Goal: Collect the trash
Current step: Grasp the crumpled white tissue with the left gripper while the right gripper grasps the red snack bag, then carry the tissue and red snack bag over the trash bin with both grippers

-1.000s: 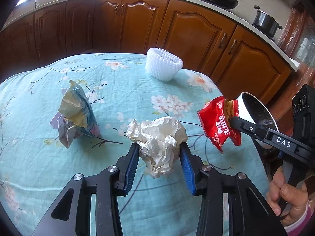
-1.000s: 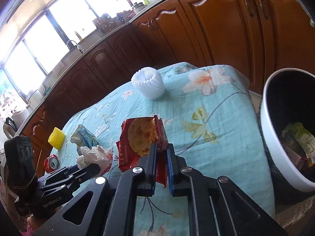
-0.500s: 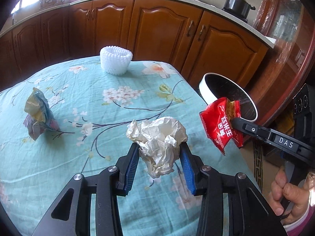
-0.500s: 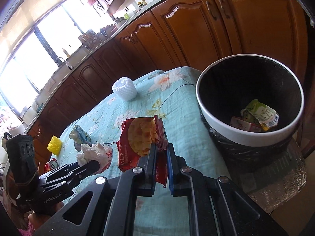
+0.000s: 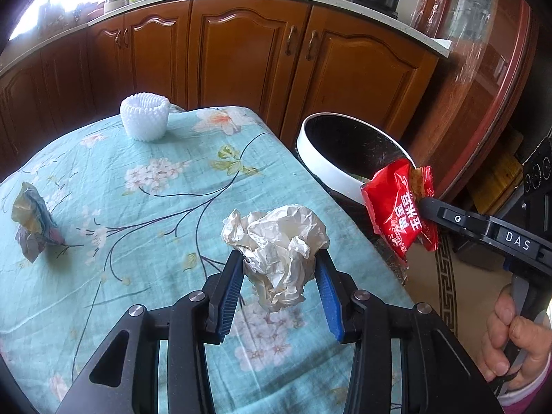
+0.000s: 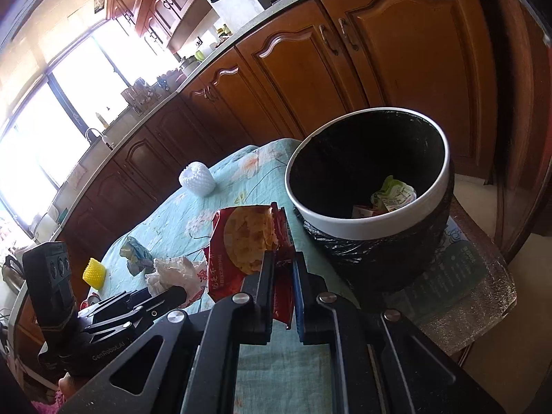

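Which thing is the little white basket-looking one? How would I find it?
Start at the table with the turquoise flowered cloth. Look to its far end, near the brown cabinet doors. There stands the white foam net cup, alone and upright; unlike the crumpled wrappers elsewhere, it is round, ribbed and open at the top.

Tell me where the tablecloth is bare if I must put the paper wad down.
Bare cloth lies between the white foam net, the crumpled wrapper and the table edge by the bin. It is crowded beyond the wrapper, by the yellow net and can.
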A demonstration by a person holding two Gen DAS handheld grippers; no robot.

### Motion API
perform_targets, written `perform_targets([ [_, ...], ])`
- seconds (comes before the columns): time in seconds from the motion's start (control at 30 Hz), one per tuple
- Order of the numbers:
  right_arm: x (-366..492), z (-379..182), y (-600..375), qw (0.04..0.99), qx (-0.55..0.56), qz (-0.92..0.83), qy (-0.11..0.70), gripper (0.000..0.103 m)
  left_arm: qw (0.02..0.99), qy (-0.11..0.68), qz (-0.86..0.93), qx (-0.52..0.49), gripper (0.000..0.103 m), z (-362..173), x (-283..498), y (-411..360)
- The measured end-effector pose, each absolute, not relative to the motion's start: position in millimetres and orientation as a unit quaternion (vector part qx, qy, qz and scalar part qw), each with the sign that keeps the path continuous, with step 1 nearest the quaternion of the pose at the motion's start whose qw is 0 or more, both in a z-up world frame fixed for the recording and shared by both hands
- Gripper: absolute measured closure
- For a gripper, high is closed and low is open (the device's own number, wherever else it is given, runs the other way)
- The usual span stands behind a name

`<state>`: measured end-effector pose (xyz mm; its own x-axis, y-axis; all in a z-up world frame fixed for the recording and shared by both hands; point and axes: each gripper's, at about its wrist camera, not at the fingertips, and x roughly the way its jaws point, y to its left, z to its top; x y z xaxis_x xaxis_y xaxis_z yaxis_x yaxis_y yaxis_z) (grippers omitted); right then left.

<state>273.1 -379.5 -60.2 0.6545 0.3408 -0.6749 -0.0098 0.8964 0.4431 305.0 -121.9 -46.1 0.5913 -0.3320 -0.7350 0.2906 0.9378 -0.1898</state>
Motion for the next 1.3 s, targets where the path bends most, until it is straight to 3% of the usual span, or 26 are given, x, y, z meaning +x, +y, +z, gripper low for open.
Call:
perform_targets([
  [1.3,259,-49,-453,0.902,0.220,0.028,0.370,0.093,0.886,0.403,-0.227,0.014,0.061,-30,326,-184],
])
